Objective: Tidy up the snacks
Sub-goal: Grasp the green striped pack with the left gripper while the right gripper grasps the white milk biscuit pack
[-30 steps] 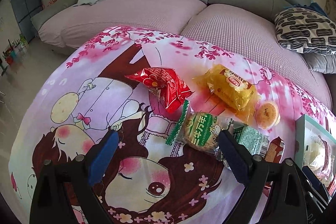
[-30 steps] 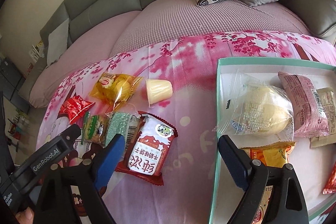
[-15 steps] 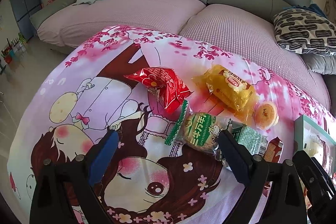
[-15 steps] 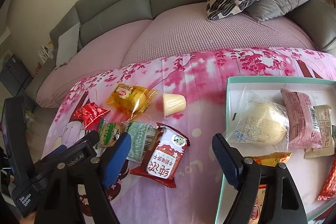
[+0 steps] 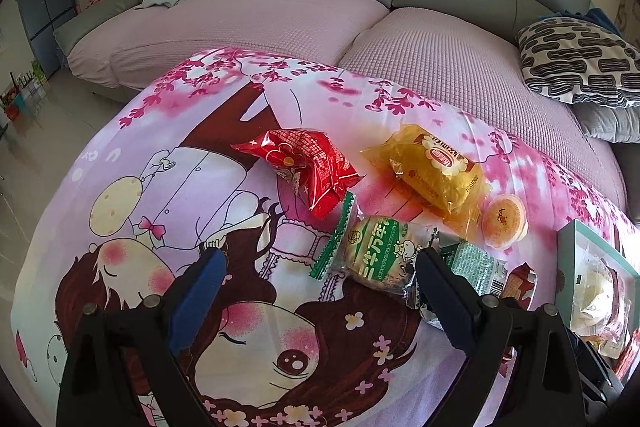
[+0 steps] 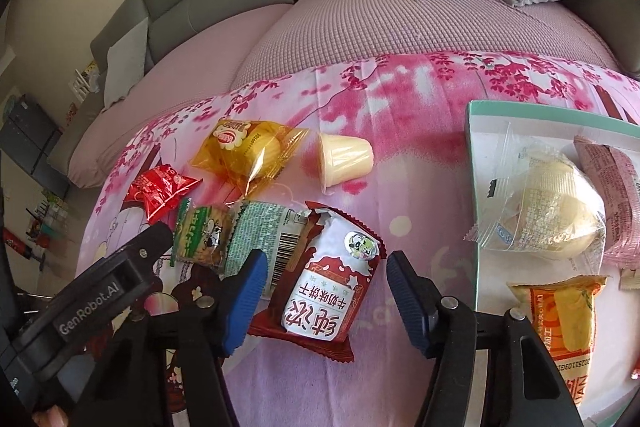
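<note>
One snack sits squarely between the blue pads of the right tool (image 6: 322,291): a red-and-white biscuit packet (image 6: 320,287) lying flat on the cartoon-print tabletop cloth (image 6: 420,227), its torn-looking top edge pointing away from the tool. The jaws have just been closing and now stand at a middling gap with the packet between them, though the pads do not yet press its sides. I judge the packet light, puffy and crinkly, a slick film that will buckle under a pinch, with brittle biscuits inside, so the hold should fall across its middle width with gentle pressure, not on the loose crimped ends. Just left of that tool lie a green wafer pack (image 6: 264,235) and a round green-labelled cake (image 6: 200,235); the teal-rimmed box (image 6: 474,187), already holding wrapped buns, is close on its right. The left tool (image 5: 320,291) hangs wide and empty over the cloth, the round cake just ahead of its right finger.
</note>
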`<state>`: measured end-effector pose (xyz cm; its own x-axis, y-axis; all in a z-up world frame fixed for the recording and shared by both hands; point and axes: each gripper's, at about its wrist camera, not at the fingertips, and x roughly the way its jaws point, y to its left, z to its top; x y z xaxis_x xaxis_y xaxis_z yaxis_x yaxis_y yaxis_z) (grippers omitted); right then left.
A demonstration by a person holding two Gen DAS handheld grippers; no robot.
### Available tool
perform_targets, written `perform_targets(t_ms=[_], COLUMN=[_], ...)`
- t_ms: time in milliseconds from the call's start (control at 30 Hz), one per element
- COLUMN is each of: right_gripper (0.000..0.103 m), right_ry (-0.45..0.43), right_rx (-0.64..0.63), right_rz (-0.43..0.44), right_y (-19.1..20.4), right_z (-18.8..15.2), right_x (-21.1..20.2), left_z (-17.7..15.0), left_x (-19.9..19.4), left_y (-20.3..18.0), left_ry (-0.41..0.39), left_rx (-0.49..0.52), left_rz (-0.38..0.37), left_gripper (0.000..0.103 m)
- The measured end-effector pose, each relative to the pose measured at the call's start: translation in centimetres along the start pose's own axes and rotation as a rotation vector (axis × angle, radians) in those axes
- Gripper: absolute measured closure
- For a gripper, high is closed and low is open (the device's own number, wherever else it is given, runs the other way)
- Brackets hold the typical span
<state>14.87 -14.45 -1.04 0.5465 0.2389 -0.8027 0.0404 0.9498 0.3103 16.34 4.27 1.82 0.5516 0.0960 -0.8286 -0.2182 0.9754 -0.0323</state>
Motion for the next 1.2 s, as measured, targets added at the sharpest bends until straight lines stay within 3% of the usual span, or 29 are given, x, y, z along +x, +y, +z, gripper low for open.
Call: perform_targets(t_ms=[400,567,967,1200], right_gripper=[0.047,0.057,0.058,0.058], right_ry=[0.014,0.013,0.006,0.008], right_rx=[-0.014,-0.018,-0.045,-0.041], right_rz=[-0.007,-0.033,-0.086,-0.075], right_y=[-0.5,-0.8,-1.2,-1.5], right_z=[-0.6,-0.7,-1.1,-1.2], right_x=[0.6,0.5,-0.6,-0.9], left_z=[-0.3,-0.6,-1.3,-1.6], left_x=[0.5,0.9,1.0,1.5], left_y=[-2.5,-4.1,-7.7,-9.1], left_ry=[0.014,0.037,0.047,0.037], left_rx=[0.062,0.111,0.25,0.28], left_rz=[-0.086,-0.133,-0.151,-0.148], left_gripper=[0.007,0.007,0.007,0.007])
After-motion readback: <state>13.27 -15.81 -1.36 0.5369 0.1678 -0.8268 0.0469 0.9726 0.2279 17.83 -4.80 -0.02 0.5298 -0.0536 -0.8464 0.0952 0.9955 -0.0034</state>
